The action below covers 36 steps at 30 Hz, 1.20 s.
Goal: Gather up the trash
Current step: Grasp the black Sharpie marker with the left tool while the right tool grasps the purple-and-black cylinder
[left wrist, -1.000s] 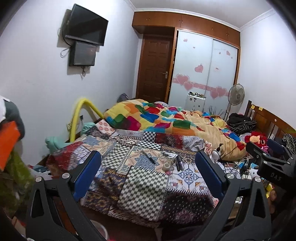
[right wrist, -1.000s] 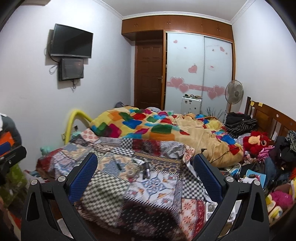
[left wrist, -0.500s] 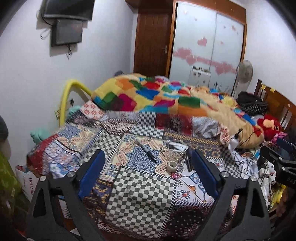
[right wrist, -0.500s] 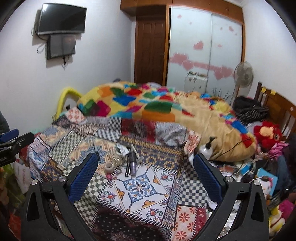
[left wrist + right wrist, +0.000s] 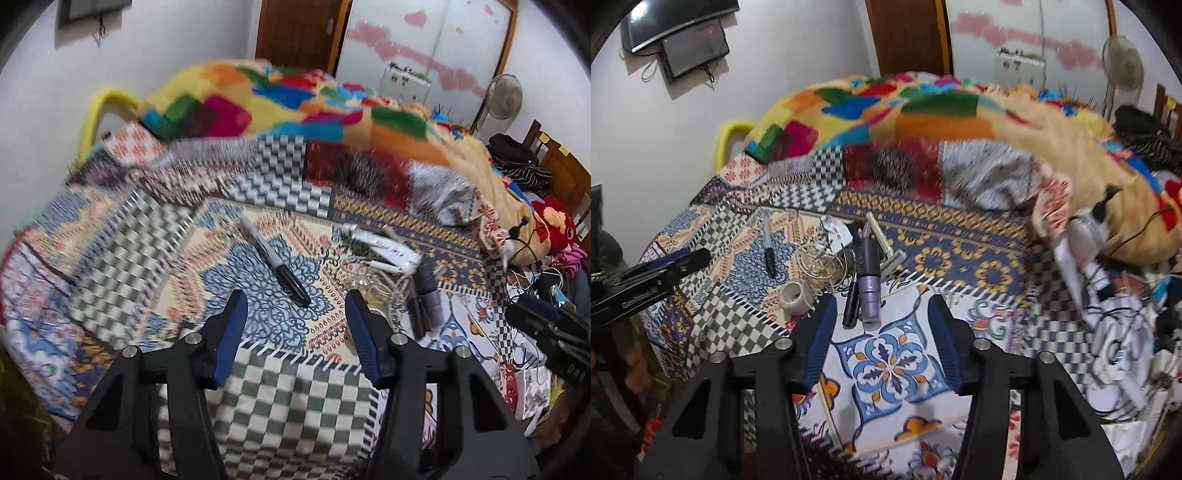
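Small items lie on the patchwork bedspread (image 5: 280, 406). A black-capped marker (image 5: 275, 265) lies just beyond my open, empty left gripper (image 5: 293, 314). To its right are a white tube (image 5: 376, 245), tangled cord (image 5: 384, 284) and a purple cylinder (image 5: 428, 295). In the right wrist view the purple cylinder (image 5: 868, 284) and a black pen (image 5: 850, 302) lie just ahead of my open, empty right gripper (image 5: 881, 314). A tape roll (image 5: 792, 295), the cord (image 5: 822, 266), the marker (image 5: 769, 247) and a razor (image 5: 884, 243) lie around them.
A multicoloured quilt (image 5: 295, 103) is heaped on the far half of the bed. The bed's right side holds cables, clothes and a red plush toy (image 5: 554, 218). A yellow tube (image 5: 99, 110) stands by the left wall. A fan (image 5: 504, 98) and wardrobe stand behind.
Both grippers have moved forward and tilted down toward the bedspread; the items now lie close ahead of the fingers. The jaws look narrower but remain open.
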Each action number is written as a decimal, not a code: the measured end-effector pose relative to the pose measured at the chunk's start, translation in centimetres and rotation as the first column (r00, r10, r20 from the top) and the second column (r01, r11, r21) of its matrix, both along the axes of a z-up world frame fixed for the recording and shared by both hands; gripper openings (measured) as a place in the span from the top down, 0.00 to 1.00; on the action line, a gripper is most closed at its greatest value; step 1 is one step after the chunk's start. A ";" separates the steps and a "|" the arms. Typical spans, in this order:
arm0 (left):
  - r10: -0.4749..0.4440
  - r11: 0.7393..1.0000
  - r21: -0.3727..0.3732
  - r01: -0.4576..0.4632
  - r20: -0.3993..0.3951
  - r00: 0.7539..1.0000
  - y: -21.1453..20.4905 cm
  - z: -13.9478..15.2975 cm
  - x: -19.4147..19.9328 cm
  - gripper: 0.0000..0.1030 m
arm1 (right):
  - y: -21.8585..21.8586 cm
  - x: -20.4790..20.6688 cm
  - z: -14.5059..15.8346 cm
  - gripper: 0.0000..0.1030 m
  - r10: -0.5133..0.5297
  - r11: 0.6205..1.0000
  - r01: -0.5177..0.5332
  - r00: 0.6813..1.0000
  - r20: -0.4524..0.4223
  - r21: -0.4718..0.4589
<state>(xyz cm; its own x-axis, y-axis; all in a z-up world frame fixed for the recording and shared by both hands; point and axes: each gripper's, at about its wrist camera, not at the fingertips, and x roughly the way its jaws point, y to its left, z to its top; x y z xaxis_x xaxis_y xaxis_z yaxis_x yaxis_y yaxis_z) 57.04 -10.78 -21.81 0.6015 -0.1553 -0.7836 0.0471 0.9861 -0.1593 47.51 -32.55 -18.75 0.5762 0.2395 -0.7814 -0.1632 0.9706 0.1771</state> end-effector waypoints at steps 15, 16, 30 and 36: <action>0.156 0.987 0.036 -0.153 -0.106 0.982 0.4 -6.8 8.1 0.55 | 2.1 5.7 -4.8 0.74 0.052 0.998 -0.050 0.996 -0.078 0.033; 0.167 0.986 0.039 -0.163 -0.106 0.980 0.4 -7.0 8.3 0.59 | 2.1 6.1 -5.1 0.75 0.049 0.998 -0.046 0.995 -0.084 0.036; 0.208 0.975 0.098 -0.199 -0.083 0.975 -0.1 -7.7 8.6 0.77 | 2.2 7.3 -6.1 0.76 0.030 0.999 -0.026 0.995 -0.100 0.040; 0.085 0.996 0.047 -0.080 -0.125 0.988 1.1 -7.4 7.2 0.89 | 1.7 6.8 -6.3 0.76 0.037 0.999 -0.033 0.991 -0.126 0.031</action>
